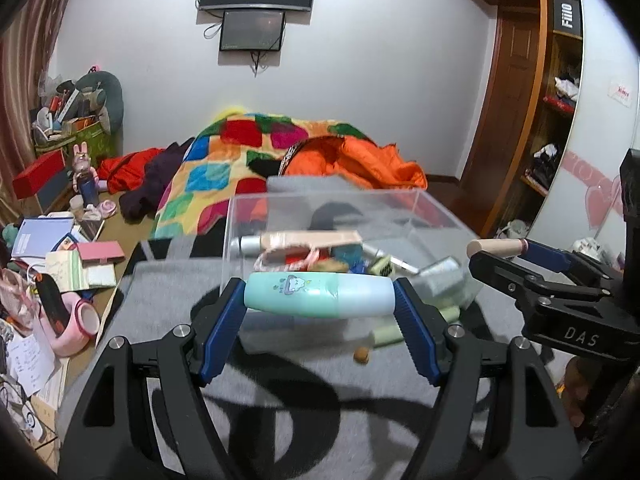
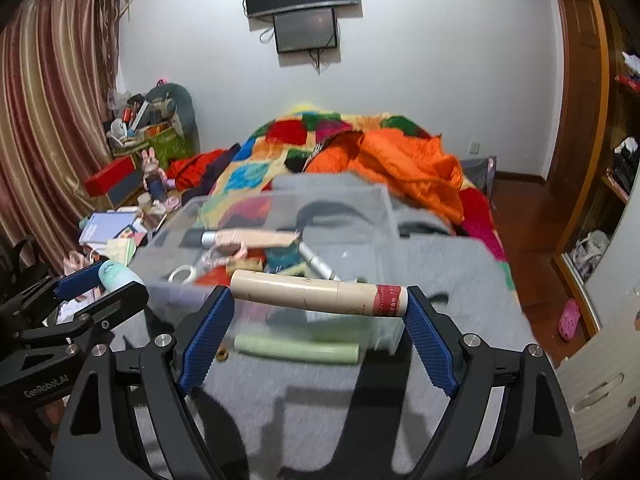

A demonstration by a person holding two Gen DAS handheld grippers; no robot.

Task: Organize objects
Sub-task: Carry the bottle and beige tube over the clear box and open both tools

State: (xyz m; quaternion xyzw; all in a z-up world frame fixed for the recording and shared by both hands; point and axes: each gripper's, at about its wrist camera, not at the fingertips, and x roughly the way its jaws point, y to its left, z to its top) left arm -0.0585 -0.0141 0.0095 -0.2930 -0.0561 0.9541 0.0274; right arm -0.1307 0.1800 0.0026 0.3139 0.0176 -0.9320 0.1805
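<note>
Inside, the clear box (image 1: 436,216) holds jumbled tubes (image 2: 256,239) and tape (image 2: 182,274).

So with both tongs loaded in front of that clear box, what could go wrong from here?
1. The left tongs pinch the teal bottle only by its ends; it may pop out.
2. The right tongs hold the beige tube the same end-to-end way, so it may pivot or drop.
3. The clear box is already cluttered, and a green tube lies outside its front wall; dropped items could bounce out or be missed.
</note>
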